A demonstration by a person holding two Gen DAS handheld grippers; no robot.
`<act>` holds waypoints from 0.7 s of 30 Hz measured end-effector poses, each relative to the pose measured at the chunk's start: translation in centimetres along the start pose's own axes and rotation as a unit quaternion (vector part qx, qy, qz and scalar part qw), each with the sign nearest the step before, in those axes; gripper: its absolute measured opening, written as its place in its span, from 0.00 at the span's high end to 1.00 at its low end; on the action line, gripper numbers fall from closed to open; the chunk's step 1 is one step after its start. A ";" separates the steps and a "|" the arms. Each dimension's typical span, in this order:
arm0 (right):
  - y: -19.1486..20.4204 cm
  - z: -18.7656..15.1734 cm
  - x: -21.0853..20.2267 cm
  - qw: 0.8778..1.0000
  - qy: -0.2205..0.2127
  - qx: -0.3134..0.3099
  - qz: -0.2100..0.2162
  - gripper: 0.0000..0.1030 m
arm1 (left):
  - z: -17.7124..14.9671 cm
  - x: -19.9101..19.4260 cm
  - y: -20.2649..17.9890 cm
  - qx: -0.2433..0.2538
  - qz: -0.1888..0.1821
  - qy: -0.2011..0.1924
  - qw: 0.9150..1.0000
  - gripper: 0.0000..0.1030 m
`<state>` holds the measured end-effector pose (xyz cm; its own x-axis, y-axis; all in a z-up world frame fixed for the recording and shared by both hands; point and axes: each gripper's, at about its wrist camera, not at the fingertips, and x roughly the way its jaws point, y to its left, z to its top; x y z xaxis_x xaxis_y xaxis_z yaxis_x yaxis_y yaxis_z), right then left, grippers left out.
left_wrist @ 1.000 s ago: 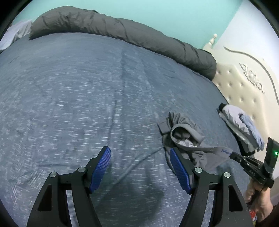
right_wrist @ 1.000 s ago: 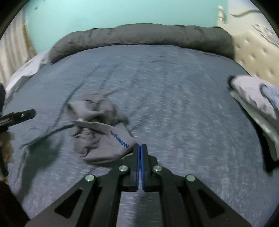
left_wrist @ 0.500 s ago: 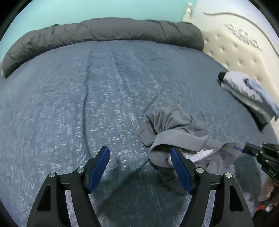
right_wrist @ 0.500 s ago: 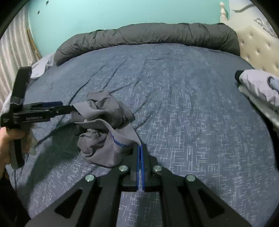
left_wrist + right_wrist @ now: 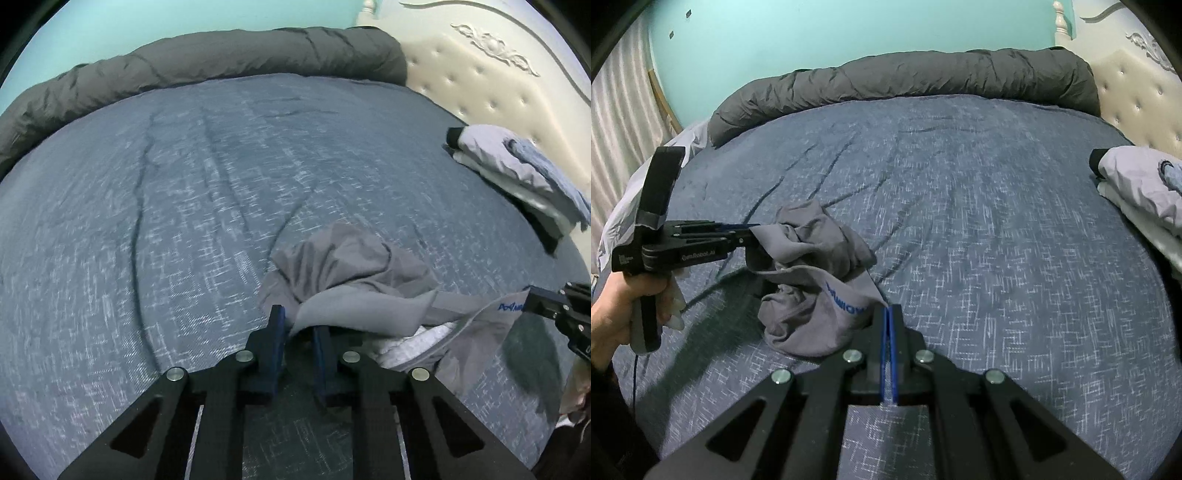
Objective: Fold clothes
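Observation:
A crumpled grey garment [image 5: 351, 258] with blue lettering on its band lies on the blue bed cover [image 5: 166, 221]. My left gripper [image 5: 297, 321] is closing its jaws, with a fold of the garment's left edge between the blue pads. The right wrist view shows that same left gripper [image 5: 750, 230] pinching a corner of the garment [image 5: 812, 243] and lifting it slightly. My right gripper [image 5: 888, 308] is shut on the lettered band's edge. It also appears at the far right of the left wrist view, the right gripper [image 5: 530, 297] holding the band taut.
A stack of folded clothes [image 5: 517, 170] lies at the right by the cream tufted headboard [image 5: 480, 81]. A rolled dark grey duvet [image 5: 923, 77] runs along the far side of the bed. A hand [image 5: 613, 306] holds the left gripper's handle.
My left gripper moved in to the garment's left edge, rolled, and its jaws went from wide open to nearly together on the cloth. The right gripper stayed in place, still shut.

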<state>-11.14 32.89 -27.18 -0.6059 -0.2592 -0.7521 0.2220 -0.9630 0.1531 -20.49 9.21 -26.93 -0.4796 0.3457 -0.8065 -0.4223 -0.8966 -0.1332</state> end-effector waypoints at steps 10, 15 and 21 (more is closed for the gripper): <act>0.2 1.4 -1.4 1.000 -0.013 -0.004 0.000 0.99 | 0.7 -1.6 -0.2 0.013 -0.008 -0.003 1.000 0.98; 0.4 2.9 -4.0 0.999 -0.035 -0.007 -0.002 0.99 | 2.0 -6.5 0.5 0.012 0.010 -0.029 0.999 0.98; 2.3 6.3 -9.2 0.996 -0.077 -0.038 -0.001 0.99 | 3.8 -13.9 1.5 -0.004 0.021 -0.061 0.998 0.98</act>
<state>-9.90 32.60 -15.89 -0.7149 -0.2716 -0.6444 0.2747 -0.9565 0.0984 -17.35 4.15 -13.72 -0.5873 0.3388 -0.7351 -0.3944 -0.9128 -0.1056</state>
